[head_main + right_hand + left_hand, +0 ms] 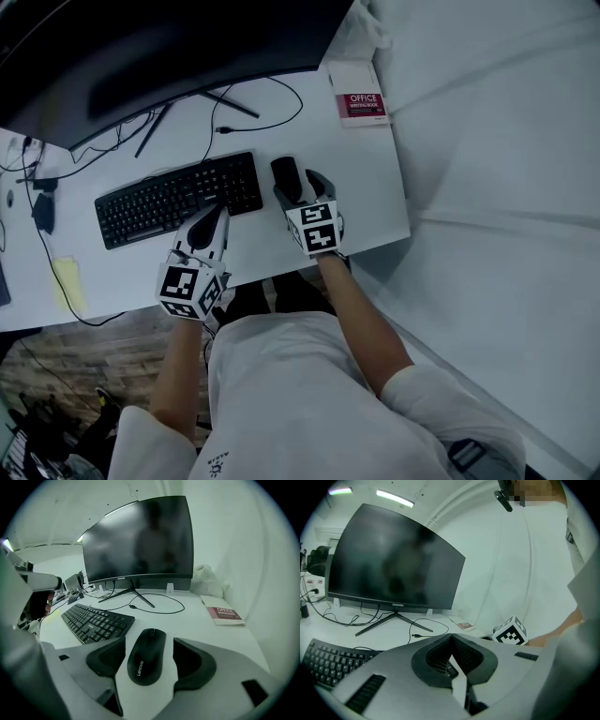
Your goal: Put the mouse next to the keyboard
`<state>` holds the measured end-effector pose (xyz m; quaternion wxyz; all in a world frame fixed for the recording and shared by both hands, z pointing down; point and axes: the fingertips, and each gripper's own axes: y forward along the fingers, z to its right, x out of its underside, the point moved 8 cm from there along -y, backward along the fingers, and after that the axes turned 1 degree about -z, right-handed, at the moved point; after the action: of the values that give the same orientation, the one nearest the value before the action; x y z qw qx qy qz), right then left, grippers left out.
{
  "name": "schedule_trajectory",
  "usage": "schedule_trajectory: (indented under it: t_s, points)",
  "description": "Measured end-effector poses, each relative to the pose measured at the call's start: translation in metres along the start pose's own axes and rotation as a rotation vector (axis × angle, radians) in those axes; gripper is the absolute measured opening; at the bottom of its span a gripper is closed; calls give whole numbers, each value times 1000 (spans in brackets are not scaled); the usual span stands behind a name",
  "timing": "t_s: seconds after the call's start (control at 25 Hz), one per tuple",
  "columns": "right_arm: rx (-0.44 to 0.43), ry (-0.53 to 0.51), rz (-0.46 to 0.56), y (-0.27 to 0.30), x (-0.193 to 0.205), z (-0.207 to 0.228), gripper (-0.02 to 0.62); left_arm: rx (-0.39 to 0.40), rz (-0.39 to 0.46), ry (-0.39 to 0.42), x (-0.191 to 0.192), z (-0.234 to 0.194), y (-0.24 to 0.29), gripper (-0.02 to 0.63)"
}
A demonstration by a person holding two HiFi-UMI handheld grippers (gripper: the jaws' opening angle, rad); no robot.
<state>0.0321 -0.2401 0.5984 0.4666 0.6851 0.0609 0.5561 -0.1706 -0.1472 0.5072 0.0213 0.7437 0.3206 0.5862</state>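
Jaws of the right gripper [303,187] stand apart around the mouse [146,662], with a thin gap on each side. It is black, smooth and oval, and lies flat on the white desk [201,620] just right of the black keyboard [96,623]. Pads are dark and ribbed. At the keyboard's near edge the left gripper [451,644] hovers, jaws together, empty.
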Motion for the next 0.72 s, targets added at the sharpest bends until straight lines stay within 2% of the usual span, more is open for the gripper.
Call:
schedule_trajectory:
  t_s: [0.28, 0.36, 0.44, 0.72]
  points:
    - [-42, -17, 11, -14, 1, -2, 325, -2, 20, 10, -8, 14, -2, 11]
    - [-52, -23, 22, -19, -1, -2, 292, -4, 24, 12, -11, 18, -3, 11]
    - [-58, -26, 39, -24, -3, -2, 226, -7, 30, 14, -12, 21, -4, 11]
    - [-98, -21, 81, -43, -7, -2, 174, -12, 46, 24, -18, 34, -9, 11]
